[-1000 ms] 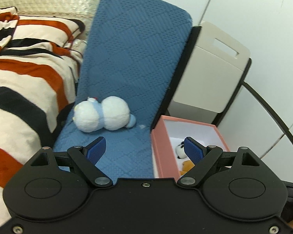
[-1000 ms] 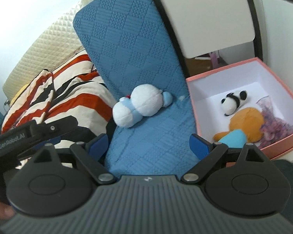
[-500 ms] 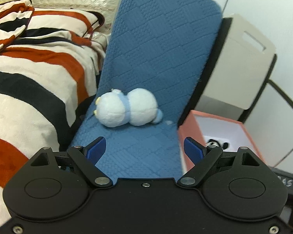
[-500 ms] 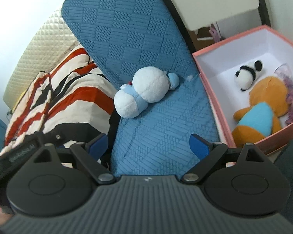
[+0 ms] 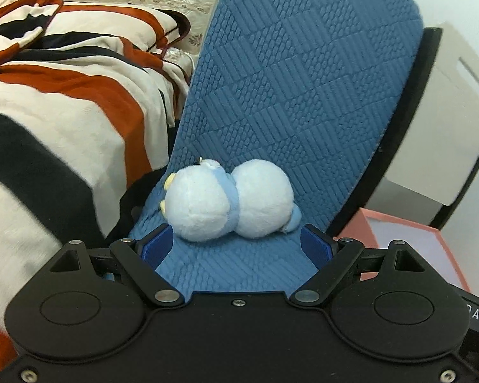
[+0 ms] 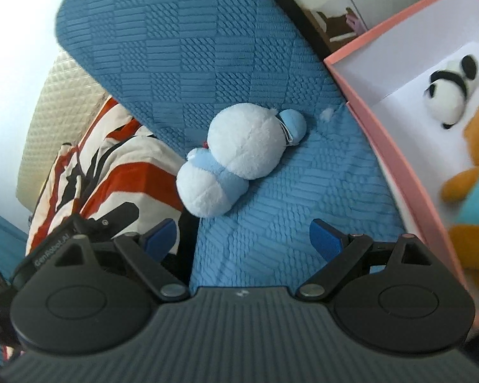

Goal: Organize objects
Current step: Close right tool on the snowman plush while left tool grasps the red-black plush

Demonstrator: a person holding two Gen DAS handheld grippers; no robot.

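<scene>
A white and light-blue plush toy (image 5: 230, 201) lies on its side on a blue quilted chair seat (image 5: 239, 265). My left gripper (image 5: 236, 244) hangs open just in front of it, blue pads either side, not touching. In the right wrist view the same plush toy (image 6: 236, 156) lies further ahead of my open right gripper (image 6: 244, 239), which holds nothing. The left gripper's black body (image 6: 89, 233) shows at the lower left there. A pink box (image 6: 389, 156) at the right holds a small panda plush (image 6: 447, 95) and an orange and blue plush (image 6: 475, 198).
A striped red, black and cream blanket (image 5: 64, 111) lies on a bed left of the chair. The chair's blue backrest (image 5: 303, 79) rises behind the toy. A beige cabinet (image 5: 447, 111) stands behind the pink box (image 5: 408, 242) at the right.
Both grippers have come down and forward toward the chair seat, so the white plush looms larger. The left gripper now sits right in front of it. Jaws are unchanged.
</scene>
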